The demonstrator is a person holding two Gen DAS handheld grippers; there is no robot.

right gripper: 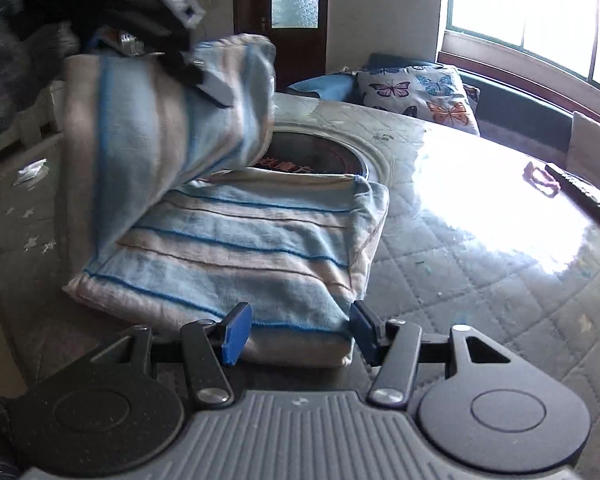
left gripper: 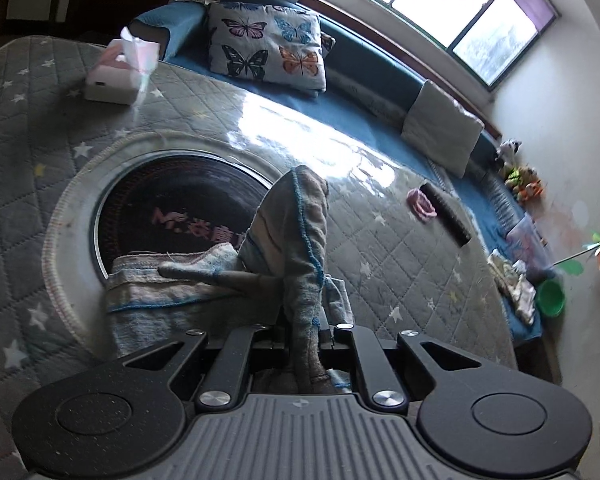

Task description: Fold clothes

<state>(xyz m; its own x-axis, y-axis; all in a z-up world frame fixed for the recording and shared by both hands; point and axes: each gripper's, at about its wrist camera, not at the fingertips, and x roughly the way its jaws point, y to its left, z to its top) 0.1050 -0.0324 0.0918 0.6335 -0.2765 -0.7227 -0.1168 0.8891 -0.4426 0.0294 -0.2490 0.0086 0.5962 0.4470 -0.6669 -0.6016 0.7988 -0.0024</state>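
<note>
Left wrist view: your left gripper [left gripper: 300, 332] is clamping a bunched edge of the striped towel [left gripper: 300, 240], fingers nearly together on the cloth. You're holding that flap lifted over the rest of the towel, which is lying on the quilted table cover [left gripper: 400, 248] at the rim of the round dark inset [left gripper: 172, 204]. The pink writing on the inset is starting "Mr." and then running into characters I can't read.

Right wrist view: your right gripper [right gripper: 296, 334] is sitting with its fingers apart and pressing on nothing; the folded stack's near edge is lying between the blue pads [right gripper: 236, 334]. The left gripper [right gripper: 196, 68] is carrying the flap over the stack.

Judgement: you're mid-fold. Next move calls for laying the flap flat with edges aligned, then letting go.
</note>
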